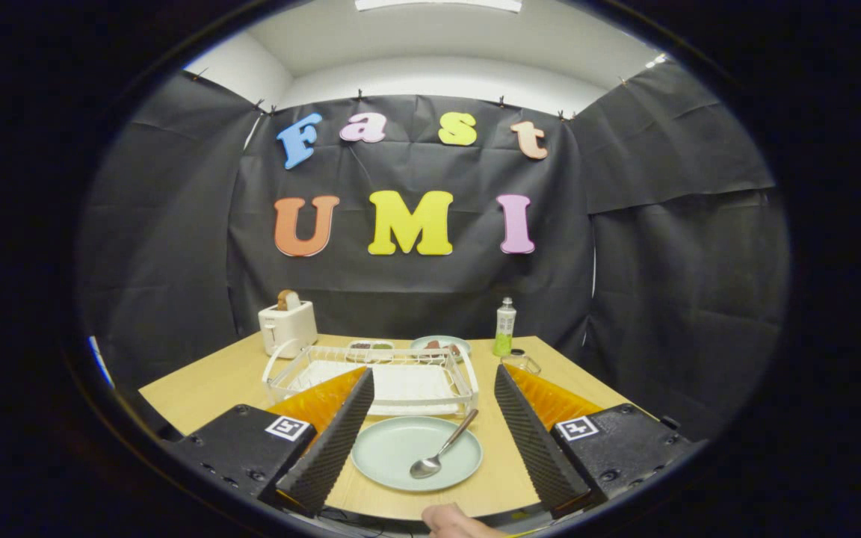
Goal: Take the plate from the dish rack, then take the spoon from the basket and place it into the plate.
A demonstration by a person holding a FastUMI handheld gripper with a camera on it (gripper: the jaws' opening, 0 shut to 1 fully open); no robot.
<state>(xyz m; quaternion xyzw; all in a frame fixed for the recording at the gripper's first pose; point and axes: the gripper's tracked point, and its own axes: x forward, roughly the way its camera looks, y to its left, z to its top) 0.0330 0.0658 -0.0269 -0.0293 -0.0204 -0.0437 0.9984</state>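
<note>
Here the tongs [430, 441] stand wide open with nothing between their fingers pressed or held — the two fingers flank a round pale green plate [389, 448] that lies flat on the light wooden table [206, 388], close to its near edge. In the plate rests a silver metal spoon [442, 448], its bowl down on the plate's flat middle and its handle slanting up over the far rim, toward the white wire dish rack [371, 377] that sits just beyond the plate, about mid-table. The rack holds no dishes that can be made out. Behind the rack, near the table's far edge, are a small tray with dark and green bits [371, 347] and another pale plate carrying something reddish [442, 345]. At the far left corner stands a white toaster [287, 327] with a brown slice of bread sticking up from its slot. Toward the far right corner stands a clear bottle with green liquid [504, 327], and just in front of it — a small glass jar [520, 362]. A fingertip [457, 521] shows at the near edge, below the plate.
</note>
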